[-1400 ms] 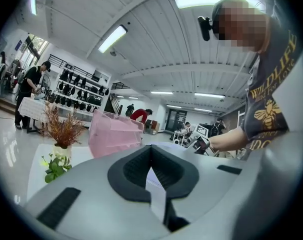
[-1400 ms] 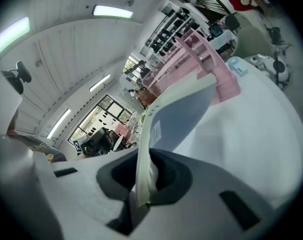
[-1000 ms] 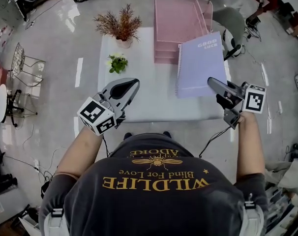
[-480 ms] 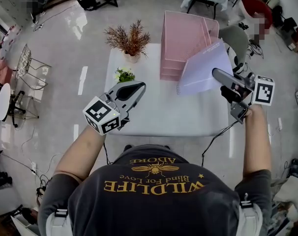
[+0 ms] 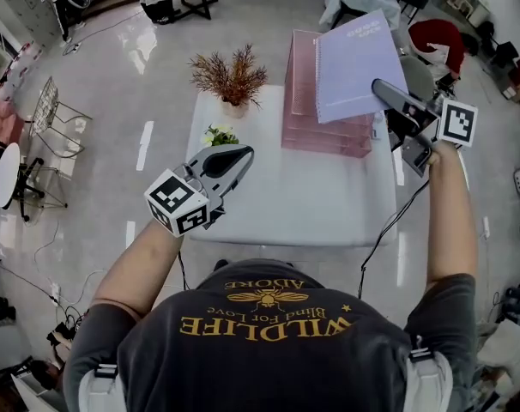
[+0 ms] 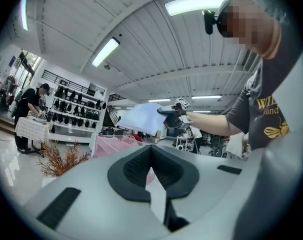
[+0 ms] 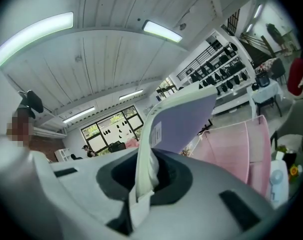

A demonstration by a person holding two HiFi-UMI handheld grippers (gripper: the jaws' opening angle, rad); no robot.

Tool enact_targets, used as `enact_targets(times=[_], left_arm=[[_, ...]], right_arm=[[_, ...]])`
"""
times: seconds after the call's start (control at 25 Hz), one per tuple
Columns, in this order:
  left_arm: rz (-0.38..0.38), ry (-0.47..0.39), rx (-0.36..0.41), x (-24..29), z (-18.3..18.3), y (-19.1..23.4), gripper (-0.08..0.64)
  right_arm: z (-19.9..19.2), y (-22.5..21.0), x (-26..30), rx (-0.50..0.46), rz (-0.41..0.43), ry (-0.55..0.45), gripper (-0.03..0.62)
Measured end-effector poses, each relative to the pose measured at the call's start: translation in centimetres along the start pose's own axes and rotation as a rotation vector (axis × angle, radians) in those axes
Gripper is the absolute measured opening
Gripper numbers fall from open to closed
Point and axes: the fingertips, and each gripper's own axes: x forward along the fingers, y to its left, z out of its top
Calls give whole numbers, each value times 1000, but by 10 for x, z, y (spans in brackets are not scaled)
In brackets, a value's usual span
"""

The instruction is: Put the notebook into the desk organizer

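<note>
The lavender spiral notebook (image 5: 356,65) hangs in the air, tilted, over the pink tiered desk organizer (image 5: 327,129) at the table's far right. My right gripper (image 5: 380,87) is shut on the notebook's near right edge. In the right gripper view the notebook (image 7: 184,119) rises from between the jaws, which have just closed a little tighter on it, and the organizer (image 7: 239,149) stands behind. My left gripper (image 5: 239,154) hovers over the table's near left, shut and empty. The left gripper view shows its jaws (image 6: 151,160) together and the lifted notebook (image 6: 140,118) beyond.
On the white table (image 5: 286,197) stand a dried brown plant in a vase (image 5: 232,75) at the far left and a small green plant (image 5: 219,135) nearer. A white bottle (image 7: 277,181) sits beside the organizer. A cable (image 5: 389,230) hangs from the right gripper.
My right gripper has lifted the notebook off the table and carried it up and away, over the organizer. The left gripper has risen slightly and stays shut.
</note>
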Motion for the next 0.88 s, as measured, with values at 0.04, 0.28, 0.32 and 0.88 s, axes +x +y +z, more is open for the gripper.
enact_targets(times=[0.04,0.28,0.32,0.88], left_arm=[[1,1,2,-1,0,-1,0],[21,4,11,-10,0,1,0],[26,5,13,-12,-1,2,0],[80,24,8,-31,-17,12,0]], right_arm=[[5,-7,7,-7,-4,3,32],[14,-52,50,-10,-20,44,32],[14,-58,57,-11,-17,48,32],[-54,-179,71,276,-208,84,32]])
